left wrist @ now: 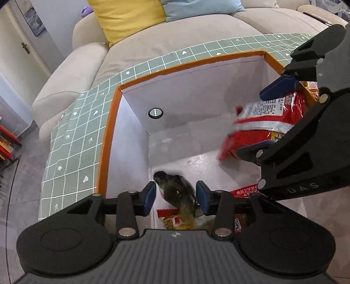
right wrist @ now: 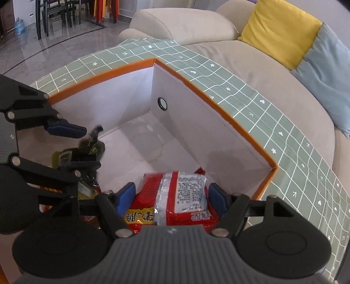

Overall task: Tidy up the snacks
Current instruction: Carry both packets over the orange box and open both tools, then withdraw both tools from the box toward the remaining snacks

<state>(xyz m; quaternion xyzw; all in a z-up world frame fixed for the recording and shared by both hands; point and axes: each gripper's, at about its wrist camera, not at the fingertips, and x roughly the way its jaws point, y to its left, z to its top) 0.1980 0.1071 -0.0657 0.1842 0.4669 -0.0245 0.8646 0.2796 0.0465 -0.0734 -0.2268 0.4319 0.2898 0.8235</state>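
Note:
A white box with an orange rim (left wrist: 113,109) (right wrist: 105,74) stands open on a green checked cloth. My left gripper (left wrist: 176,196) is shut on a dark green snack packet (left wrist: 177,192) inside the box near its left wall; the same packet shows in the right wrist view (right wrist: 87,150). My right gripper (right wrist: 171,197) is shut on a red snack bag (right wrist: 175,196) and holds it over the box's right side; the bag also shows in the left wrist view (left wrist: 262,122). More snack packs (left wrist: 175,220) lie on the box floor below my left gripper.
A beige sofa (left wrist: 153,39) with a yellow cushion (left wrist: 126,17) and a light blue cushion (right wrist: 328,72) lies behind the box. The green checked cloth (right wrist: 284,131) surrounds the box. Dark chairs (right wrist: 54,13) stand on the far floor.

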